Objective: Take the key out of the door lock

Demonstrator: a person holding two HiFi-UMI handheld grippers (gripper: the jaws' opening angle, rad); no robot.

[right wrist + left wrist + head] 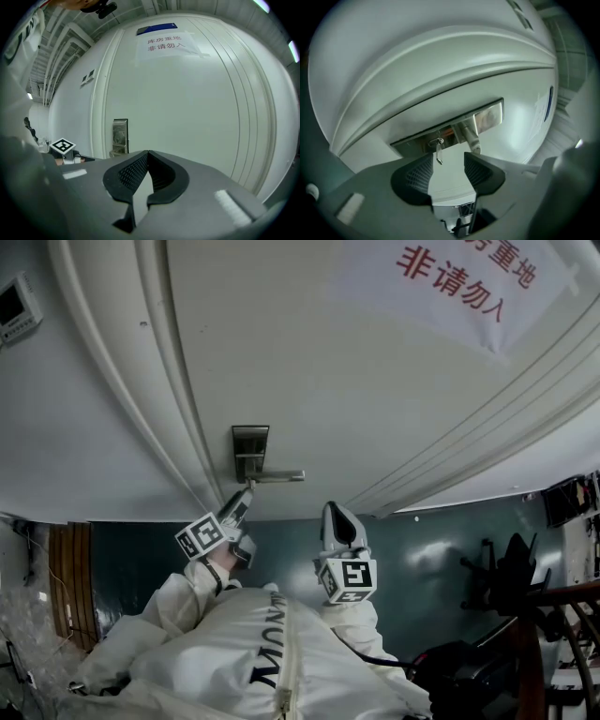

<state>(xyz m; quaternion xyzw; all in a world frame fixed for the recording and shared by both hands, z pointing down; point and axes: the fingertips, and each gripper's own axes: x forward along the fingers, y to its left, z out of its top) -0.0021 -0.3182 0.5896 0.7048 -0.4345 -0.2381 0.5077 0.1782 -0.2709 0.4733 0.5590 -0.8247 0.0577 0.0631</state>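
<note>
A steel lock plate [250,441] with a lever handle [281,475] sits on the white door [375,381]. In the left gripper view a small silver key [438,149] sticks in the keyhole under the handle [472,140], with a tag hanging from it. My left gripper [448,157] is open just short of the key, which lies off the tip of its left pad [419,173], untouched. In the head view that gripper [244,495] points up at the plate's lower end. My right gripper [147,153] is shut on nothing and hangs back from the door, to the right [338,515].
A paper sign with red print [459,277] is taped high on the door. A small wall panel [17,307] sits left of the door frame. Dark furniture and a chair [511,577] stand at the right. My white-suited arms [253,652] fill the bottom of the head view.
</note>
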